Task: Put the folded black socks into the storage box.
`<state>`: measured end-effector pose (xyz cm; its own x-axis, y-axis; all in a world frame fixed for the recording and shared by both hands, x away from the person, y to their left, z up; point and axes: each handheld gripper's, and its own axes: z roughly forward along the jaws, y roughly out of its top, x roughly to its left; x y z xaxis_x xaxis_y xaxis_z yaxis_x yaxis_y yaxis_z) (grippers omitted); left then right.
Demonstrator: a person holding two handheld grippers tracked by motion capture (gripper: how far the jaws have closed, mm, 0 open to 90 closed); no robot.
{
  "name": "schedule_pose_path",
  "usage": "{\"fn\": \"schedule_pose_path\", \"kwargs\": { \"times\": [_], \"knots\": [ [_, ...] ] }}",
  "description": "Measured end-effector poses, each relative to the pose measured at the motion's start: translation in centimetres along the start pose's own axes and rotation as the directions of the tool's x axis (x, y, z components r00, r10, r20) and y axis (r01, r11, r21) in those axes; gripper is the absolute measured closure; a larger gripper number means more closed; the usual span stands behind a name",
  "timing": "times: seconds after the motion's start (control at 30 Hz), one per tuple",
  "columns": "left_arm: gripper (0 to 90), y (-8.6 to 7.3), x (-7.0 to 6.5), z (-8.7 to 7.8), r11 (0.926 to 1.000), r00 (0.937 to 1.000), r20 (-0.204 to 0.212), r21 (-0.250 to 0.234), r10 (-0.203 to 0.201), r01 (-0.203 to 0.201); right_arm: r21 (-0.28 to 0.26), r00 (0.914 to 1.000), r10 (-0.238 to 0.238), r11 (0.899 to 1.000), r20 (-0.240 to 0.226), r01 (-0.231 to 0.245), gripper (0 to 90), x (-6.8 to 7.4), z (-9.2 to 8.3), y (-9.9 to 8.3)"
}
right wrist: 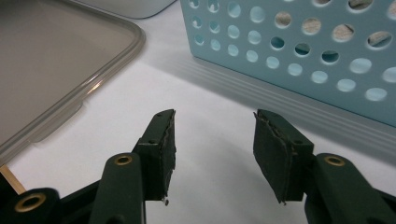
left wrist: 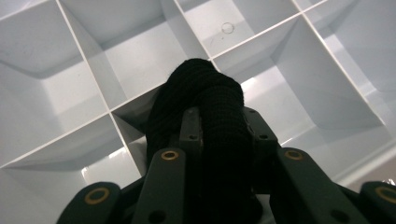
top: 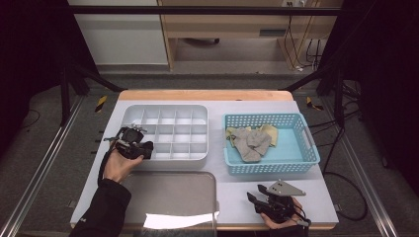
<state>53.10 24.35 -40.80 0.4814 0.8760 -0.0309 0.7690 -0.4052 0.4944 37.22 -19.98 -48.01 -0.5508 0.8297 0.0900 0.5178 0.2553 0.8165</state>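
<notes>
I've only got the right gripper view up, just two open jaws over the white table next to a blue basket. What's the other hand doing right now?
Observer: The left gripper is at the near left edge of the white divided organizer, clamped on a rolled black sock.
Operator: Is that sock down in a compartment yet?
Observer: Not settled; in the left gripper view it sits between the jaws above a divider crossing, with bare cells around it.
Operator: Anything left in the blue basket?
Observer: Yes, the high view shows grey socks piled on a yellow one inside the blue basket.
</notes>
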Motion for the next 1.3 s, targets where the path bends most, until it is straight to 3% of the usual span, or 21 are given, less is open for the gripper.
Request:
{"fn": "schedule_pose_path", "kwargs": {
  "times": [0.07,0.2,0.33,0.47,0.57,0.67,0.87,1.0,1.1,1.17,1.3],
  "knots": [
    [72.1,0.0,0.5,0.4,0.9997,0.9997,0.014,0.010,-0.022,0.022,0.000,1.0000,-0.005,1.000,0.001,0.005,48.9,0.0,0.1,0.0],
    [70.4,-0.1,0.6,1.3,0.9994,0.9995,0.003,0.008,-0.032,0.032,0.000,0.9999,-0.013,1.000,-0.001,0.013,48.8,0.0,0.1,0.0],
    [63.2,-0.7,0.8,0.8,0.9981,0.9994,-0.003,-0.052,-0.034,0.033,0.001,1.0000,-0.007,1.000,0.000,0.007,48.5,0.0,0.1,0.0],
    [51.1,-1.5,0.7,-0.7,0.9906,0.9994,-0.015,-0.134,-0.031,0.028,0.002,1.0000,-0.006,1.000,0.001,0.006,48.2,0.0,0.1,0.0],
    [55.2,-2.1,0.6,-1.8,0.9837,0.9995,-0.023,-0.179,-0.020,0.015,0.003,1.0000,-0.005,1.000,0.003,0.005,48.2,0.0,0.1,0.0],
    [64.6,-2.3,0.4,-1.7,0.9811,0.9995,-0.028,-0.193,-0.015,0.009,0.002,1.0000,-0.010,1.000,0.002,0.010,48.2,0.0,0.1,0.0],
    [72.8,-2.0,0.6,-0.5,0.9858,0.9971,-0.070,-0.167,-0.029,0.017,0.001,1.0000,-0.009,1.000,0.001,0.009,48.3,0.0,0.1,0.0],
    [73.3,-2.0,0.9,0.1,0.9883,0.9974,-0.064,-0.151,-0.033,0.023,0.001,0.9999,-0.011,1.000,-0.001,0.011,48.4,0.1,0.1,0.0],
    [73.2,-2.2,1.0,0.1,0.9856,0.9981,-0.048,-0.166,-0.040,0.031,0.003,0.9999,-0.011,1.000,-0.004,0.011,48.4,0.2,0.1,0.0],
    [72.6,-2.5,1.2,-0.1,0.9814,0.9985,-0.030,-0.188,-0.045,0.038,0.002,0.9999,-0.013,1.000,-0.001,0.013,48.4,0.1,0.1,0.0],
    [65.4,-3.2,1.4,-1.2,0.9585,0.9974,0.028,-0.276,-0.066,0.071,-0.001,1.0000,-0.006,1.000,-0.001,0.006,48.4,0.0,0.0,0.0]
  ]
}}
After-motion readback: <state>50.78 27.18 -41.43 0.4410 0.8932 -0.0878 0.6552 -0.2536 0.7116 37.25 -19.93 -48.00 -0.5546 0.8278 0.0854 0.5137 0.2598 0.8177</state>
